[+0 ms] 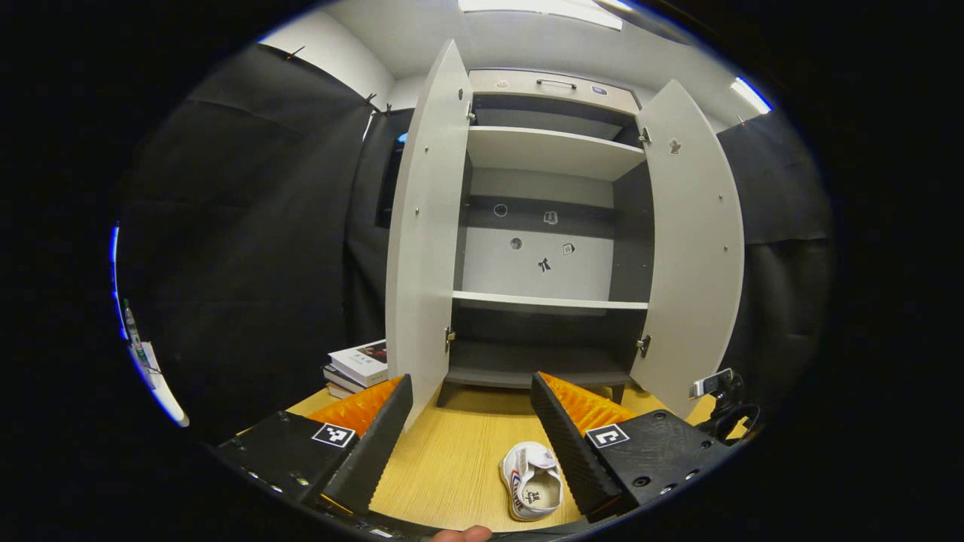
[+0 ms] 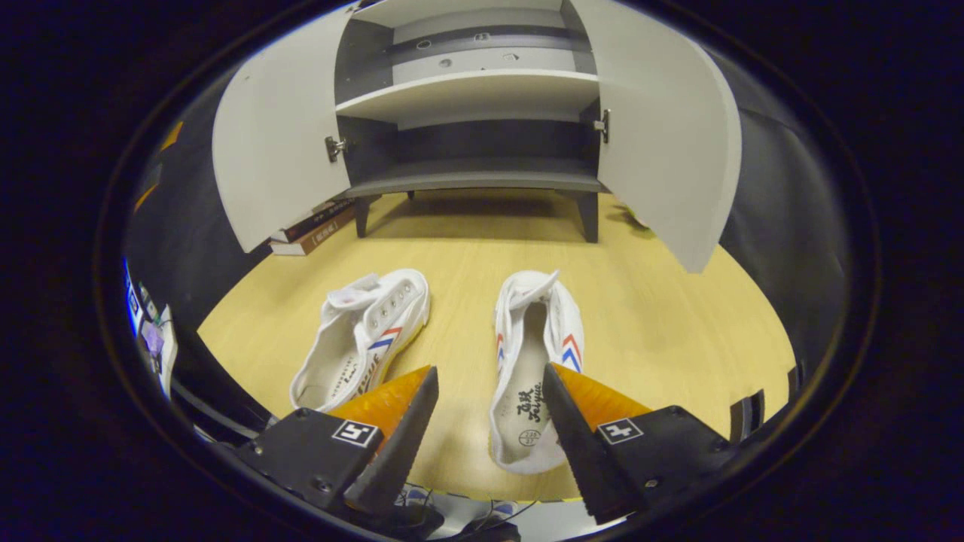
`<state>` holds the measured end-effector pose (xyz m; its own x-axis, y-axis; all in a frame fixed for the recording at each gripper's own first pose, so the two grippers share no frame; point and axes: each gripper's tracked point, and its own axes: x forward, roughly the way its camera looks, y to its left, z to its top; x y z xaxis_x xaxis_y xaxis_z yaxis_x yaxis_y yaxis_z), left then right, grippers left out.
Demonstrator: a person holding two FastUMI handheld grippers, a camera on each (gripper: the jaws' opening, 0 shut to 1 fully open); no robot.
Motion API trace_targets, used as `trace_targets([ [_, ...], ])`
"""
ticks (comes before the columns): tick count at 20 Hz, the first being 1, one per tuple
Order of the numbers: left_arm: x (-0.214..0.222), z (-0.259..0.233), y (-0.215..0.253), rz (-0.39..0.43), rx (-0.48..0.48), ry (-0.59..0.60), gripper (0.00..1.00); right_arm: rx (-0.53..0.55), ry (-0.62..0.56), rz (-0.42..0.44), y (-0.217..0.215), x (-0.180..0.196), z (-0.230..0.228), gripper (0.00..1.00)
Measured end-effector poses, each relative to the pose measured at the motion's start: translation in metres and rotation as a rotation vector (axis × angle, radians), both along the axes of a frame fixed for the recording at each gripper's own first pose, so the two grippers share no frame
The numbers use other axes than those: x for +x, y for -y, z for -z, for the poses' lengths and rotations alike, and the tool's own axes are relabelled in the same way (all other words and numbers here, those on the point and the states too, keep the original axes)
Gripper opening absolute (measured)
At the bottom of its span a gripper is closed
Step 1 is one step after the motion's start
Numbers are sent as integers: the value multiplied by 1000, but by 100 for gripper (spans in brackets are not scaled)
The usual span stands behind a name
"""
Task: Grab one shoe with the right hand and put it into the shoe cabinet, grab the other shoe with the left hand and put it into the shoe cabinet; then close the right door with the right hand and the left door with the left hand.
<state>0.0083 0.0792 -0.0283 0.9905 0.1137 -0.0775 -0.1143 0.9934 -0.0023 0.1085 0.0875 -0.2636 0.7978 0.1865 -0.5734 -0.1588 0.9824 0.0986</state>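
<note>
The right tool (image 2: pixel 486 421) is released, its fingers spread wide and grasping nothing. It hangs low over the table (image 2: pixel 663 316), tipped down at the two shoes. The right shoe (image 2: pixel 531 376) lies between the spread fingers in the right gripper view, heel end nearest the camera, toe end toward the cabinet (image 2: pixel 474 90). Whether the fingers touch it cannot be told. The left shoe (image 2: pixel 365 339) lies just beside it on the left, angled, its heel end behind the tool's left finger. Both shoes are white with red and blue stripes and rest sole-down on the wood.

The left tool (image 1: pixel 471 418) is also released, fingers far apart and empty. It is held higher and faces the cabinet (image 1: pixel 553 150) straight on. Below it, one shoe (image 1: pixel 531 482) lies on the table (image 1: pixel 459 452), close against the inner side of the tool's right finger in that view.

The cabinet stands at the far end of the table on short legs. Its left door (image 1: pixel 425 226) and right door (image 1: pixel 693 241) are both swung wide open, showing bare shelves inside. A stack of books (image 1: pixel 358 365) sits on the table behind the left door. A small camera (image 1: pixel 712 384) on a stand is near the right door's lower corner.
</note>
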Motion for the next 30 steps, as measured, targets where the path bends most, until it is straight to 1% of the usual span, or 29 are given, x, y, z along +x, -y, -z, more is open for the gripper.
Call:
trace_targets([
  [1,1,2,-4,-7,0,-4,95,0,-12,-3,-3,7,7,88],
  [2,3,3,-8,-12,0,-9,95,-4,-24,-4,-5,12,12,82],
  [3,5,5,-11,-16,-1,-14,95,-10,-34,-4,-7,20,17,78],
  [4,7,7,-13,-20,-2,-19,95,-17,-42,0,-7,27,21,71],
  [5,7,8,-15,-25,-2,-23,95,-25,-51,5,-8,33,28,67],
  [7,8,10,-20,-33,-1,-29,95,-45,-61,30,-5,46,36,57],
  [8,9,11,-22,-37,-1,-32,95,-54,-57,54,-1,51,35,39],
  [9,9,11,-24,-42,-1,-32,95,-53,-53,67,0,54,34,29],
  [10,10,11,-26,-44,-3,-29,95,-48,-50,66,0,56,34,15],
  [13,11,14,-26,-41,-12,-30,95,-58,-22,50,3,58,35,11],
  [14,13,15,-26,-37,-17,-31,95,-65,-16,36,3,58,33,4],
  [16,14,17,-21,-26,-26,-36,95,-111,43,19,6,60,22,4],
  [18,16,18,-18,-14,-26,-36,95,-135,125,6,9,58,-12,4],
  [20,18,18,-11,1,-30,-28,95,-129,200,-4,6,51,-53,4],
  [24,23,14,7,51,-47,0,95,-151,361,-58,-8,53,-159,3],
  [27,27,12,17,81,-52,16,95,-149,438,-93,-21,72,-238,3],
  [28,27,12,20,88,-53,21,95,-151,460,-110,-26,84,-262,3],
  [30,27,15,23,97,-67,23,95,-160,482,-103,-26,113,-302,4],
])
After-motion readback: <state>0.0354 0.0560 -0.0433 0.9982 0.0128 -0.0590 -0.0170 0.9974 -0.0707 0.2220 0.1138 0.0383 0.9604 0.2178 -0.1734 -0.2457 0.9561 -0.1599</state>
